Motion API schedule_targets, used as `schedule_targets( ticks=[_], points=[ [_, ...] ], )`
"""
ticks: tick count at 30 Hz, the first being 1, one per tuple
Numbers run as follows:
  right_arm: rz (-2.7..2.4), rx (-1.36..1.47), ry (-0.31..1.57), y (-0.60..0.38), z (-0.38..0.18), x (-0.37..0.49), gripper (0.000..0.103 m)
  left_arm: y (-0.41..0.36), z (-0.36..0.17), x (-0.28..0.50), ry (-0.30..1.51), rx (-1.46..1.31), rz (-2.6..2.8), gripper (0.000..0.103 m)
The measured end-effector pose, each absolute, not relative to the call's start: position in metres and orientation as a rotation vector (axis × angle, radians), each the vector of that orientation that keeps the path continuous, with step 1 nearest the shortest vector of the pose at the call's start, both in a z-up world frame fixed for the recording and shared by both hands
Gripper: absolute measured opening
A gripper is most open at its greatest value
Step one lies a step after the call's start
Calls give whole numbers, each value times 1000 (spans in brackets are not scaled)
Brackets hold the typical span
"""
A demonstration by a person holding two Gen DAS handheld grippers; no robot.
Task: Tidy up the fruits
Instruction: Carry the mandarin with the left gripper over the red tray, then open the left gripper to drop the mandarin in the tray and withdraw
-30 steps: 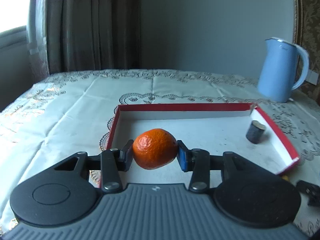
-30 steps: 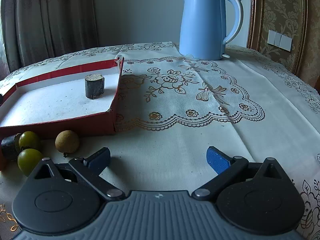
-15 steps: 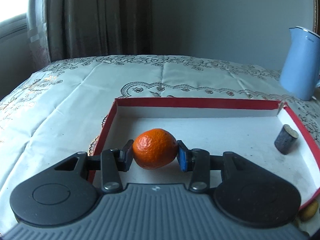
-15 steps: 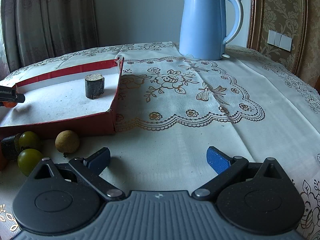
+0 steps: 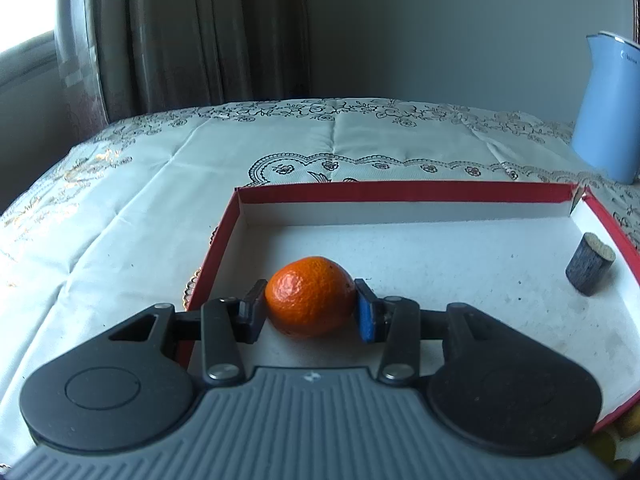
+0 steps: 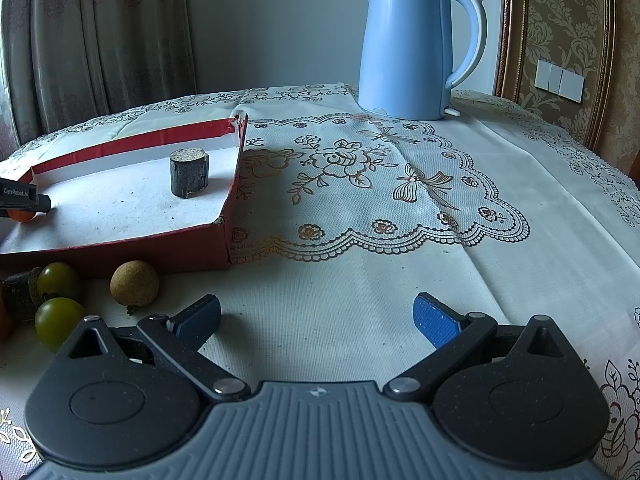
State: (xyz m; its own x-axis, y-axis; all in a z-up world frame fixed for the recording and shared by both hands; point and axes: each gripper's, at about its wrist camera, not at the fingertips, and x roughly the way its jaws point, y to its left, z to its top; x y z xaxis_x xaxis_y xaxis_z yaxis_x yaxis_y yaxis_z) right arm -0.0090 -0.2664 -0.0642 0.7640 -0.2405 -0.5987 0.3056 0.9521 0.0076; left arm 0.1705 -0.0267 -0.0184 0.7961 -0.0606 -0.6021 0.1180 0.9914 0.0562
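Note:
My left gripper [image 5: 310, 310] is shut on an orange mandarin [image 5: 311, 296] and holds it low over the near left part of the red-walled box [image 5: 400, 192]. The mandarin looks to touch or nearly touch the white box floor. In the right wrist view the box [image 6: 120, 246] shows at the left, with the left gripper's tip and the mandarin [image 6: 22, 215] at its left edge. My right gripper [image 6: 316, 316] is open and empty above the tablecloth. Two green fruits [image 6: 59, 322] and a brown round fruit [image 6: 134, 283] lie in front of the box.
A dark cylinder piece [image 5: 590, 268] stands in the box at the right, also in the right wrist view [image 6: 189, 173]. Another dark piece [image 6: 18, 294] lies beside the green fruits. A blue kettle [image 6: 412, 48] stands at the back. A lace tablecloth [image 6: 360, 184] covers the table.
My left gripper has moved forward and down into the box with the mandarin; it now shows at the left edge of the right wrist view. The right gripper has not moved.

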Motion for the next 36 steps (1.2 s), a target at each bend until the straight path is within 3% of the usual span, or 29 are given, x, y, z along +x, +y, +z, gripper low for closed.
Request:
schedule_targets(
  ticks=[4,14,25,29,36],
  points=[
    [-297,107,635,-266,-64,-9,103,-29,-18,168,642,102,-90,44],
    [-297,107,635,-266,-64,-9,103,-24,-4,151,582,95,-99,68],
    [-297,107,635,-266,-64,-9,103,-14,21,97,517,95,-138,72],
    [-297,108,635,-267,-64,-9,103,-6,25,56,480,104,-149,79],
    [-297,108,635,-267,-64,-9,103,15,6,0,522,81,-182,82]
  ],
)
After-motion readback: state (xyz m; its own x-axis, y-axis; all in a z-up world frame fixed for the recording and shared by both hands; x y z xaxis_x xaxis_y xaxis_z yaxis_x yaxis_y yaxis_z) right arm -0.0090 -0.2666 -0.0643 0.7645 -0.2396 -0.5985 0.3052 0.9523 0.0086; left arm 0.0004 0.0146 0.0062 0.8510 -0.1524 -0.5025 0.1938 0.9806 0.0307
